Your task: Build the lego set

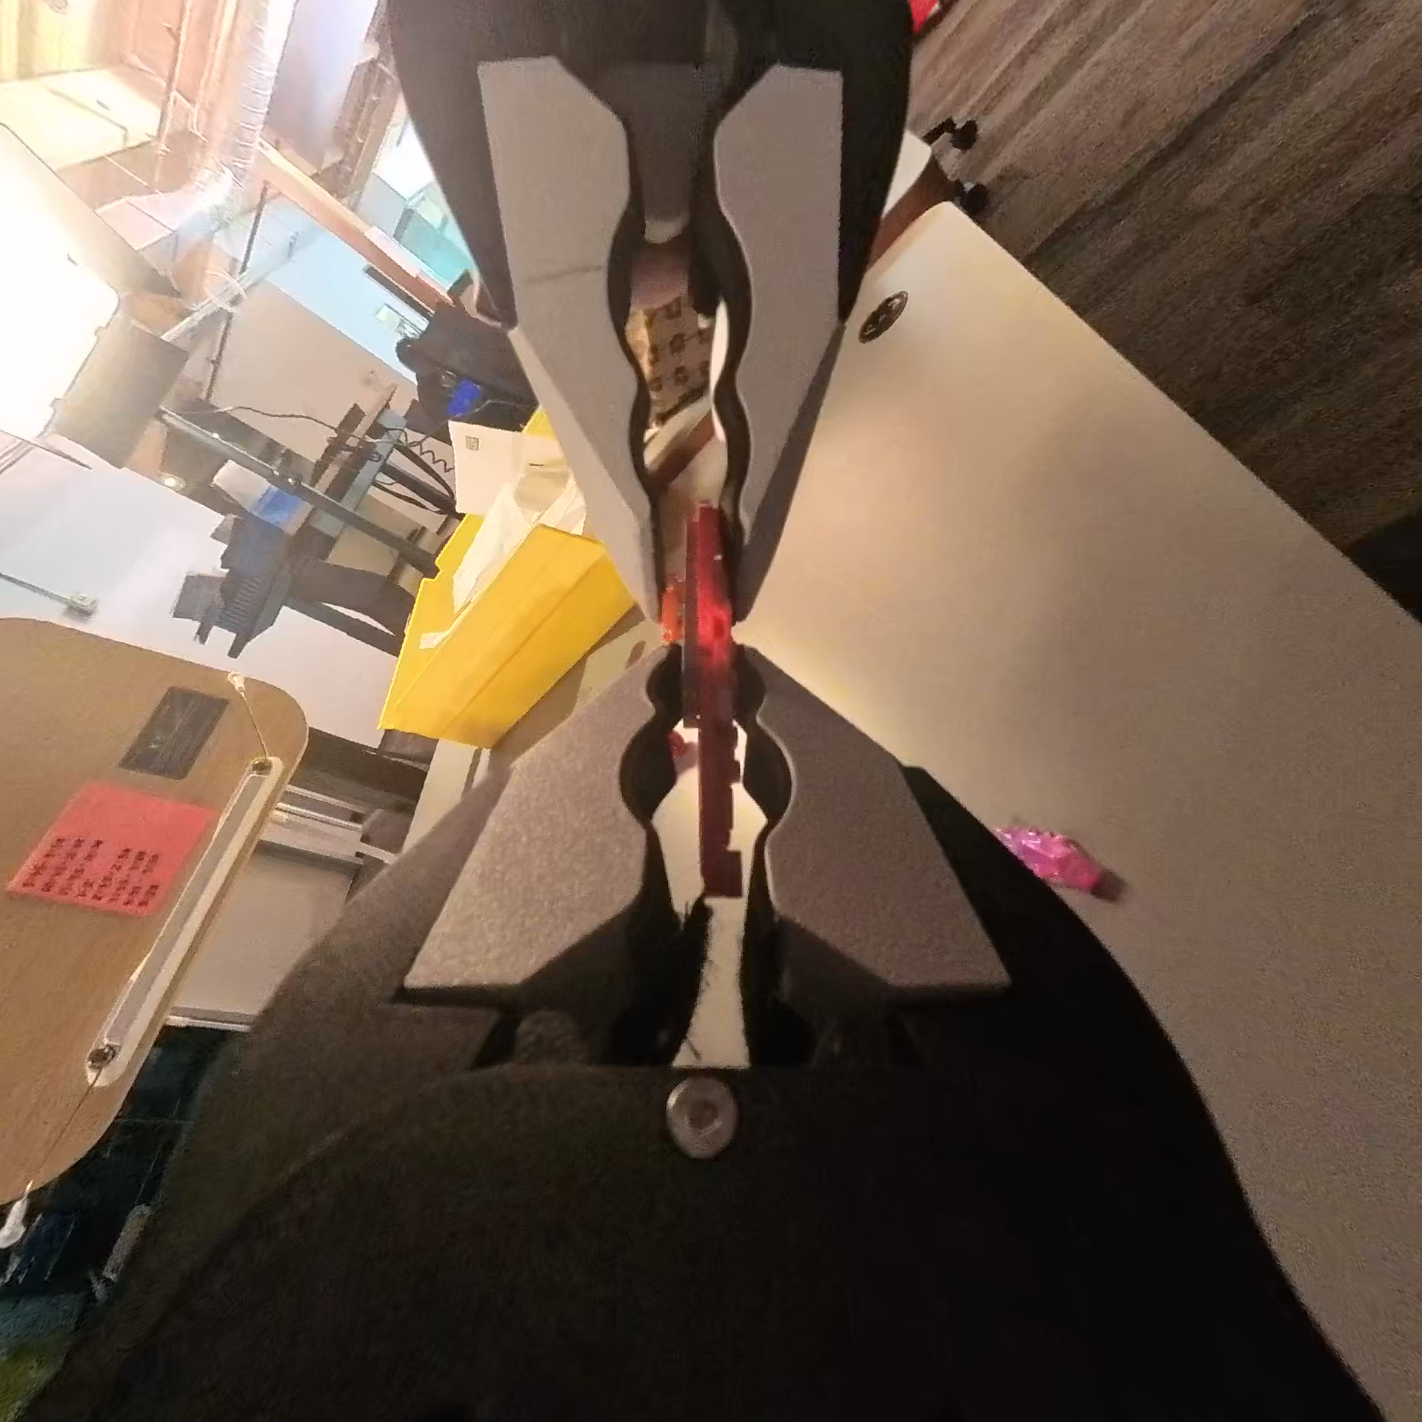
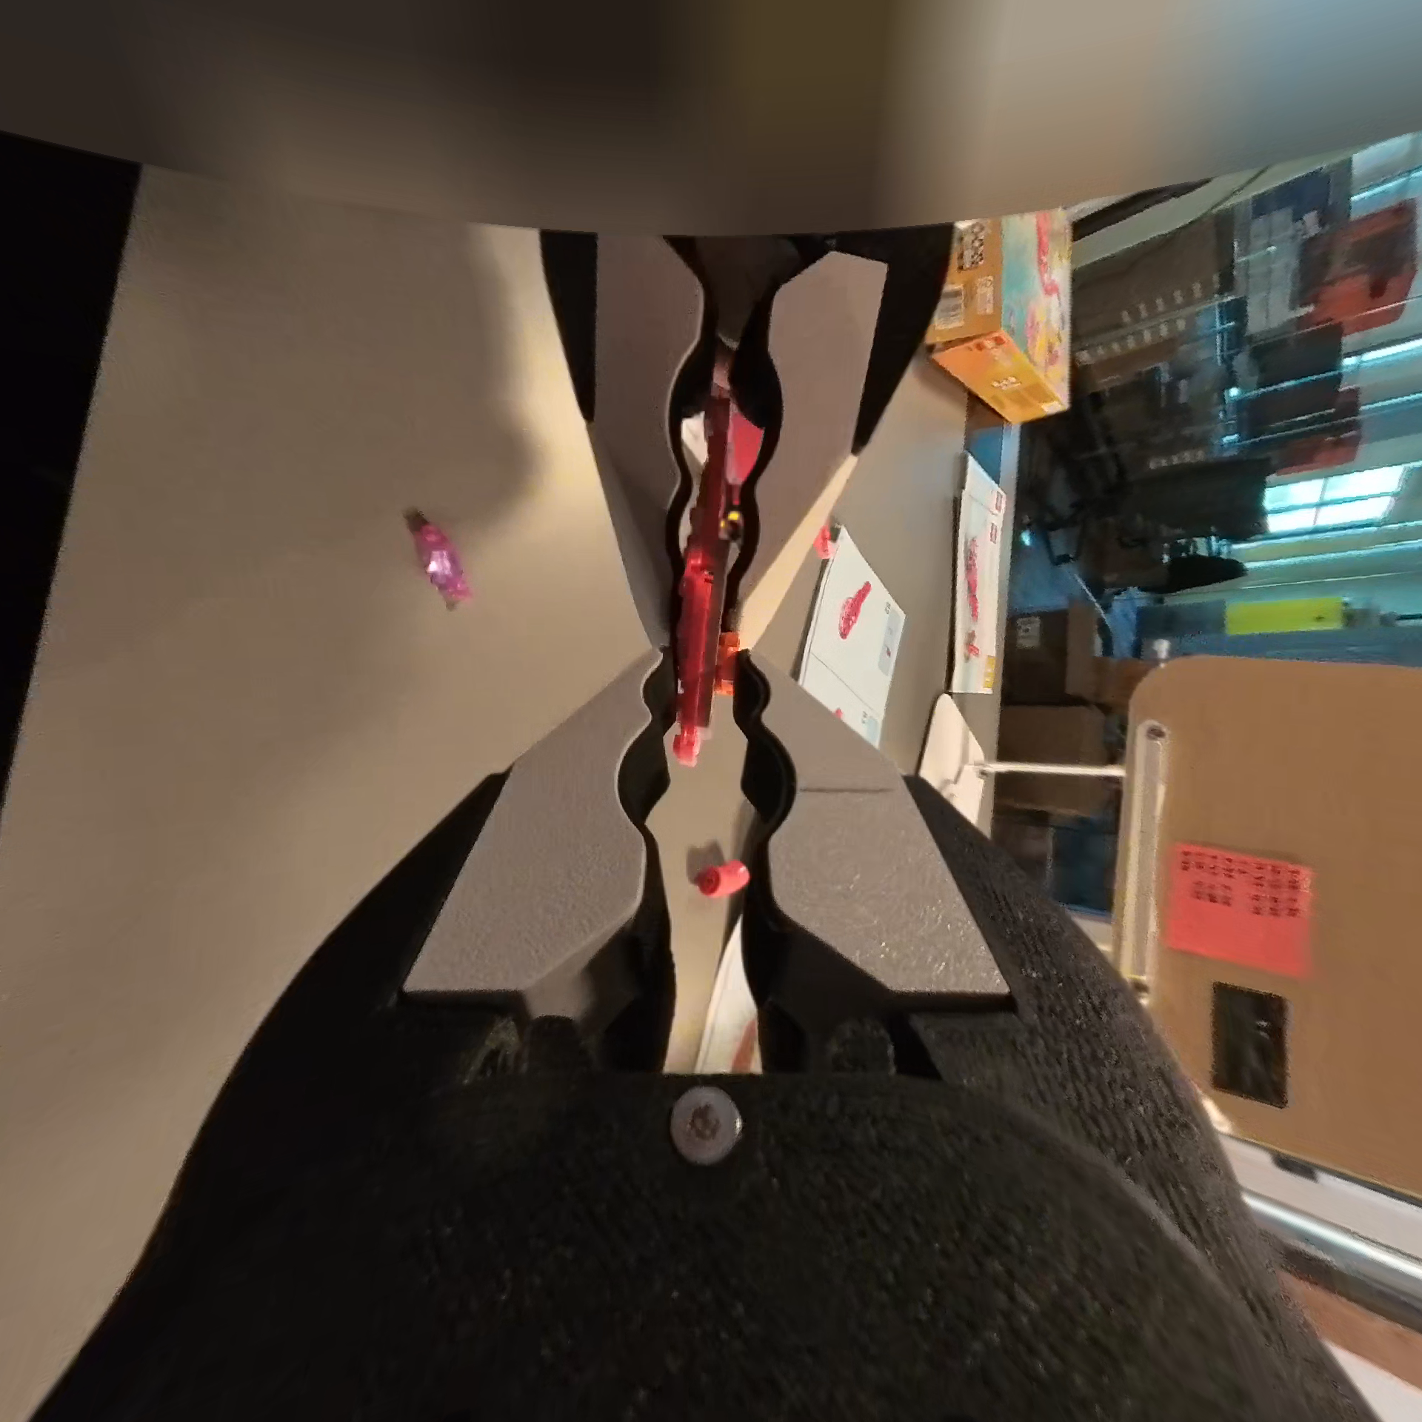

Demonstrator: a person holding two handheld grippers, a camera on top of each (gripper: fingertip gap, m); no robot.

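**Both grippers closed tip to tip on one red brick assembly above the table**

Left wrist view: the left gripper (image 1: 702,642) is seen with its fingers (image 1: 608,777) narrowed onto a flat, dark red plastic brick assembly (image 1: 712,769) held edge-on, its studded edge running back between them. The right gripper (image 1: 696,608) comes in from straight ahead, its tips almost touching the left ones, and is closed on the far end of the same assembly, where a small orange brick (image 1: 671,608) sits on its side. The step is judged to be a joint hold, or a pressing together, in mid-air. A pale, rounded-cornered table (image 1: 1077,577) lies to the right, its far edge near; a pink faceted piece (image 1: 1050,858) rests on it, well apart. A yellow cardboard box (image 1: 500,631) stands close on the left, so less room is left there.

Right wrist view: the right gripper (image 2: 696,654) is seen holding the assembly (image 2: 696,615), one pad on the flat red face, the other on the orange brick (image 2: 727,665). A small red cylindrical piece (image 2: 719,877) lies on the table below; printed instruction sheets (image 2: 850,654) lie to the right, towards the table's edge. Any next move is judged to call for a steady, aligned grip from both sides.
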